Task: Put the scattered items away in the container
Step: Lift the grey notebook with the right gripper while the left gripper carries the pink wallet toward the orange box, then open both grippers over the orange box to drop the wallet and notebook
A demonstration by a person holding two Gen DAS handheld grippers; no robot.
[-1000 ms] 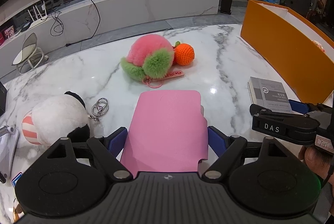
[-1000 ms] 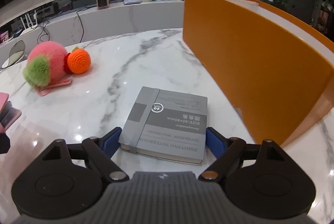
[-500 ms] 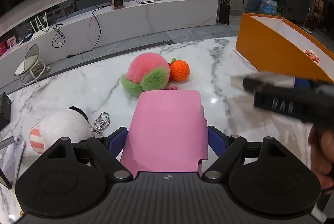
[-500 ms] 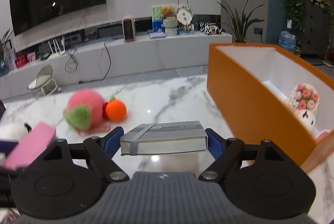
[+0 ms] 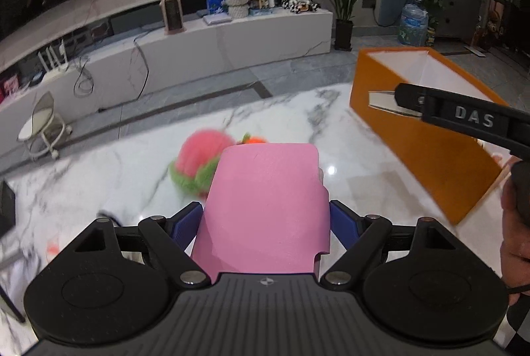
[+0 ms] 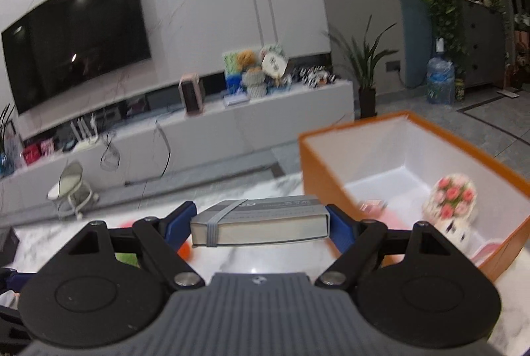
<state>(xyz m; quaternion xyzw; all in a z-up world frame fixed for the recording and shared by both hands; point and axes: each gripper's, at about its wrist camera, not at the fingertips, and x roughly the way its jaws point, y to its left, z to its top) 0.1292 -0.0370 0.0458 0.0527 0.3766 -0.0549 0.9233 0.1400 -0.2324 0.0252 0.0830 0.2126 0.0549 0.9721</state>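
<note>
My left gripper (image 5: 265, 216) is shut on a flat pink case (image 5: 265, 207), held above the marble table (image 5: 99, 177). My right gripper (image 6: 261, 223) is shut on a grey notebook (image 6: 261, 220) with an elastic band, held level in the air just left of the orange box (image 6: 414, 163). In the left wrist view the right gripper (image 5: 410, 100) and notebook (image 5: 381, 102) hang over the orange box's (image 5: 424, 140) near wall. A pink and green plush (image 5: 198, 163) and an orange crochet ball (image 5: 253, 140) lie on the table beyond the case.
The box has a white inside and holds a floral plush (image 6: 452, 207) and small pink items (image 6: 372, 207). A white TV bench (image 5: 198, 51) and a small chair (image 5: 41, 127) stand beyond the table. A dark object (image 5: 6, 207) sits at the table's left edge.
Both grippers have risen. The right gripper lifted the notebook off the table and carried it up towards the box opening. The left gripper raised the pink case.
</note>
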